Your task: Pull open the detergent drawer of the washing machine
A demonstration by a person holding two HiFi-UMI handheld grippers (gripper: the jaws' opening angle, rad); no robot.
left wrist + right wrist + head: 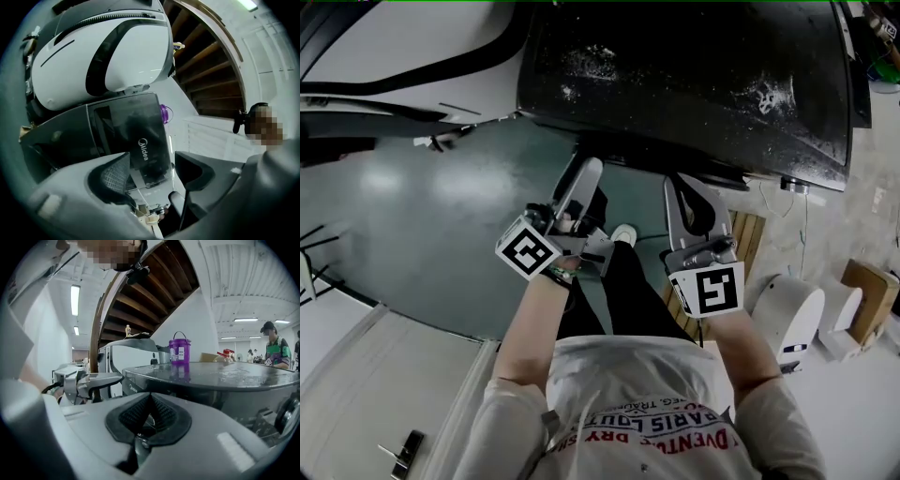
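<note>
**Washer close ahead, bare floor to the left**
The washer (694, 84) fills the space just ahead of the left gripper (584, 178) and the right gripper (689, 199). Green floor (422, 206) lies bare on the left, up to a white machine (394, 37). On the right, a slatted wooden panel (750, 239) stands just beside the right gripper, with a white drum (792, 314) and a box (867, 291) beyond. A purple bottle (180, 348) stands on the washer's top.

Head view is dim; glare speckles the dark glossy washing-machine top (694, 84). Gripper views bulge fisheye, corners black; white ceiling strip lights (75, 300) glow above that top.
</note>
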